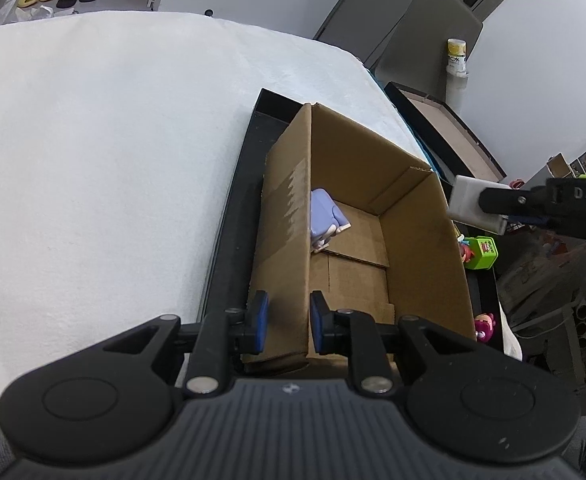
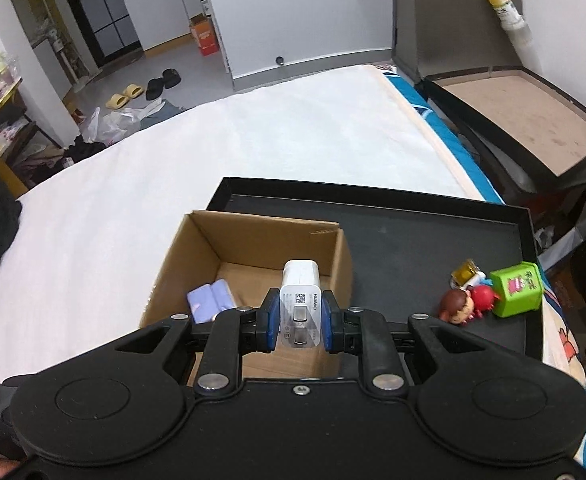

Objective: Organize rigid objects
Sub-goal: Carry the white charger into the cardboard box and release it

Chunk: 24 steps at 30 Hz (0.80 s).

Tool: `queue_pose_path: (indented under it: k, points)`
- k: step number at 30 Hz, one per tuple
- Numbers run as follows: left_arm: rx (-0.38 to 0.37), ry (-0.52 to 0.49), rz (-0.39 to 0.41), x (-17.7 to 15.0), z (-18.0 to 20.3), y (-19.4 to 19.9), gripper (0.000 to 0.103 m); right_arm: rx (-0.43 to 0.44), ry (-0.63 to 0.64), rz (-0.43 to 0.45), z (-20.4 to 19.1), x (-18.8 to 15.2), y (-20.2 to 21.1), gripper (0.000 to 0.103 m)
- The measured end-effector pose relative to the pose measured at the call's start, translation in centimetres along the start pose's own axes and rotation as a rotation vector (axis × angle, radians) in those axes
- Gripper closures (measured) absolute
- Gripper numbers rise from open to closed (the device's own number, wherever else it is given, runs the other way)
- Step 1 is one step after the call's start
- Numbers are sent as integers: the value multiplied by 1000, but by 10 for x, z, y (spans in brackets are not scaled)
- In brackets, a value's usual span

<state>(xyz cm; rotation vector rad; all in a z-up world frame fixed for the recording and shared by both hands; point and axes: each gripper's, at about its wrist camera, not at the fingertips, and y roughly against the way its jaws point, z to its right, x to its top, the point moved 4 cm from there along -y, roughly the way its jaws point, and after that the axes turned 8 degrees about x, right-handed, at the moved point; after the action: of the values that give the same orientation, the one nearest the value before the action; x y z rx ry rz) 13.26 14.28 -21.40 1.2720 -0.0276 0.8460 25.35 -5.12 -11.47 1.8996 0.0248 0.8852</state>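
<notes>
An open cardboard box (image 1: 373, 184) (image 2: 253, 236) stands in a black tray (image 1: 233, 216) (image 2: 433, 236) on a white bed. My left gripper (image 1: 289, 320) straddles the box's near wall, one pad outside and one inside, with small gaps showing, so I cannot tell if it grips. A lilac object (image 1: 325, 216) (image 2: 213, 300) lies inside the box. My right gripper (image 2: 299, 320) is shut on a white charger (image 2: 299, 300) (image 1: 469, 202) and holds it above the box's right rim. A green toy cube (image 2: 517, 294) (image 1: 481, 254) and small figurines (image 2: 465, 304) lie in the tray.
A pink figurine (image 1: 485, 326) lies in the tray's near right corner. A brown-topped side table (image 2: 525, 112) with a bottle (image 2: 509, 12) stands right of the bed. The white bed cover (image 1: 93, 160) spreads to the left. Slippers (image 2: 149, 88) lie on the floor.
</notes>
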Motion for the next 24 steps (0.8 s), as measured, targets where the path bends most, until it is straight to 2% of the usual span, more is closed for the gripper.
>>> queue_pose_path:
  k: [13, 19, 24]
  points:
    - [-20, -2, -2, 1, -2, -1, 82, -32, 33, -49, -24, 8, -38, 82]
    - [-32, 14, -14, 1, -5, -3, 82, -44, 19, -35, -32, 13, -49, 81]
    - [-23, -4, -9, 1, -1, -3, 82, -53, 35, 18, -33, 22, -35, 49]
